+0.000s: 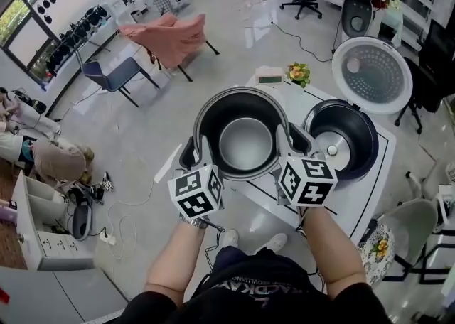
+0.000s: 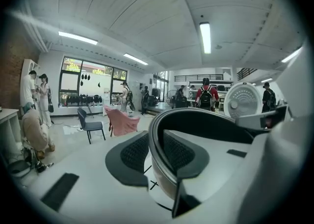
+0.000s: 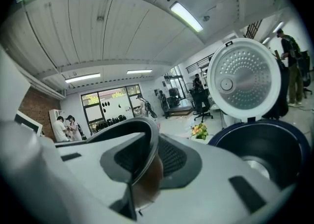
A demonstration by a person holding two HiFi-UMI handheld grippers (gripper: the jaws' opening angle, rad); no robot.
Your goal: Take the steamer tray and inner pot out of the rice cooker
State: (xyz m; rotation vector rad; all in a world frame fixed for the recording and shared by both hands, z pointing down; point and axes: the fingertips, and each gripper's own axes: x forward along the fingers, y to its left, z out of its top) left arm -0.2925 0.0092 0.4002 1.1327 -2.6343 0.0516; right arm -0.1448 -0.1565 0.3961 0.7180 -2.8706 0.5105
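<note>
The left gripper [image 1: 190,153] and right gripper [image 1: 295,142] each pinch the pot [image 1: 245,142] rim; open cooker [image 1: 355,138] just beside, flowers [image 1: 298,72] and perhaps a clock [image 1: 269,75] behind.

The inner pot [image 1: 245,134] between the two tongs has dark, matt walls and a smooth grey floor with a dull metallic sheen. Its rim shines where the left tongs [image 2: 157,152] and right tongs [image 3: 147,156] clamp it. The tongs' shells look like smooth white plastic, and their pads [image 2: 133,152] are black and finely dimpled. Right of the right tongs, the rice cooker [image 1: 367,146] is glossy dark plastic, and its lid [image 1: 372,74] is perforated grey metal in a white rim. The table [image 1: 355,202] is smooth and white.
</note>
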